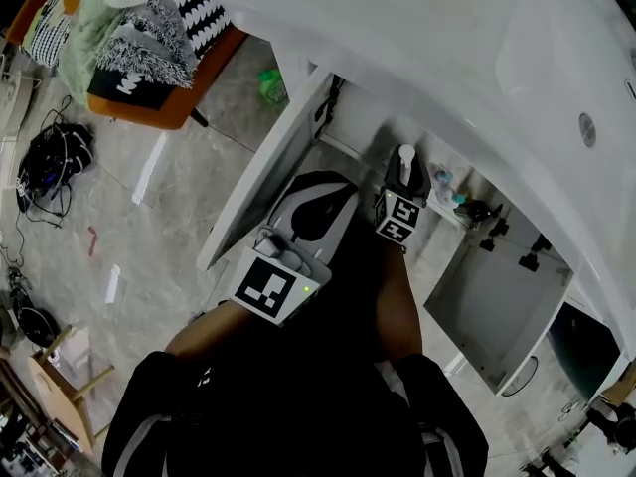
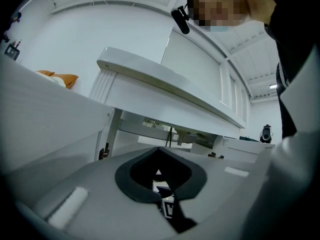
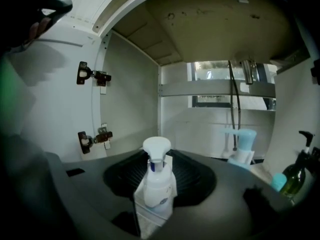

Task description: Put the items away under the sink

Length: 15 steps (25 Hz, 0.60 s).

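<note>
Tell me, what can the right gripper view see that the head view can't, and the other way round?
Only the right gripper view shows the underside of the sink and the dark hoses hanging below it. Only the head view shows the top of that sink, the orange seat piled with patterned blankets, and the tangle of cables on the floor. Both show the white spray bottle at the open cabinet.
</note>
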Motion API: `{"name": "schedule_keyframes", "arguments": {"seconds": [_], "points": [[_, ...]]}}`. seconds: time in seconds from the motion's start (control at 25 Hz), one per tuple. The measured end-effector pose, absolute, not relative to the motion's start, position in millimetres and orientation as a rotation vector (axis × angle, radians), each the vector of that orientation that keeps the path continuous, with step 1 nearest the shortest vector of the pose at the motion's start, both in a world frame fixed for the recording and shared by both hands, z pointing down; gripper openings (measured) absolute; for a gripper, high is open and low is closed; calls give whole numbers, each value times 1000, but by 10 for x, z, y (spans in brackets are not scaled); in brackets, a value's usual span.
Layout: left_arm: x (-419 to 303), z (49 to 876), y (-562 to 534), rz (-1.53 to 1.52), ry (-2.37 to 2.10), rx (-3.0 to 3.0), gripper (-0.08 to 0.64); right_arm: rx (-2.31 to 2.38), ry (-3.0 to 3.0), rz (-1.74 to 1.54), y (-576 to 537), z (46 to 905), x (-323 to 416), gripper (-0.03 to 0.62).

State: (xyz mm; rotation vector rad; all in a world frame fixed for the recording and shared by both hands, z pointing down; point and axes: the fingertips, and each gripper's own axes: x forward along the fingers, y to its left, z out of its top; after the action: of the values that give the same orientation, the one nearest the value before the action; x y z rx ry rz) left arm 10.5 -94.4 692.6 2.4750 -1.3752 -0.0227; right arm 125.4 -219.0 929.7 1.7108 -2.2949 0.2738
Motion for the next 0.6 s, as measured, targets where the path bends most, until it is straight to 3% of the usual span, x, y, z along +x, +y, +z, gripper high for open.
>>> {"name": "schedule_keyframes", "arguments": {"seconds": [0.6], "points": [[-114,6814,-636,-82,-1368,2483,6,1727,-2245,294,-1903,9290,1247,163]]}}
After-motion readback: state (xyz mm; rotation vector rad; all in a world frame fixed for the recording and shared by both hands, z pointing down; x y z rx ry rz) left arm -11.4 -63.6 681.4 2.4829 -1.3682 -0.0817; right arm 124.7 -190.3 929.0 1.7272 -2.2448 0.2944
